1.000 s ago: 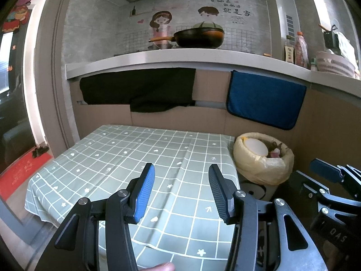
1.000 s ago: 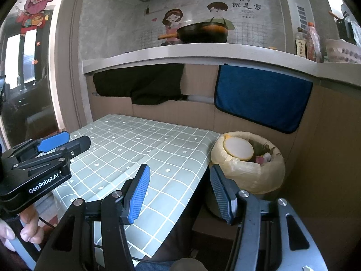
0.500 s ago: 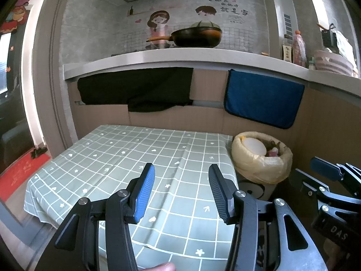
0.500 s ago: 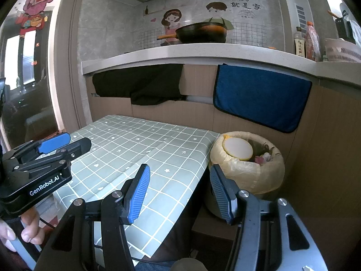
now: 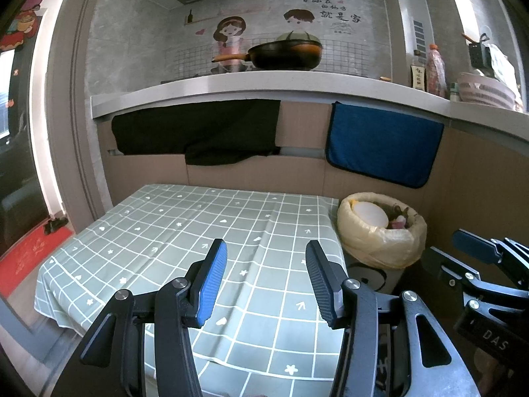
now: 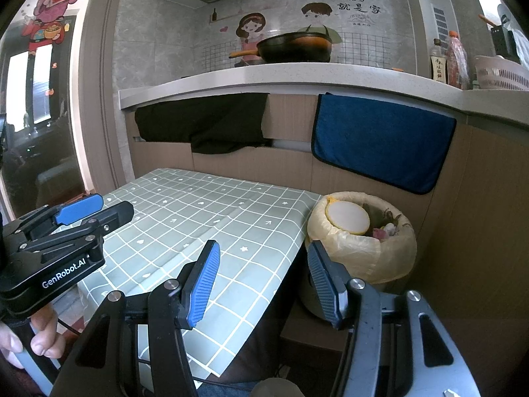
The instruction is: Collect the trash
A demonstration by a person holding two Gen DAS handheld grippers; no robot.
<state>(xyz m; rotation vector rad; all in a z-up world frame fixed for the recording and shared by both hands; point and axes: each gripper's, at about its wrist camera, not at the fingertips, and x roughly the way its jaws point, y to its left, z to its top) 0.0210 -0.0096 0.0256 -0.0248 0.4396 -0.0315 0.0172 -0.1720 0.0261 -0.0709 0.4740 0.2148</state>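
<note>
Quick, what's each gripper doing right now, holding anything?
Left gripper: open, holding nothing, above the table.
Right gripper: open, holding nothing.

The table [image 5: 172,231] fills the lower middle of the left view with bare cloth, open to pass over. At right, the bin [image 5: 380,231] stands just beside its edge. The counter [image 5: 264,89] overhangs along the back wall.
</note>
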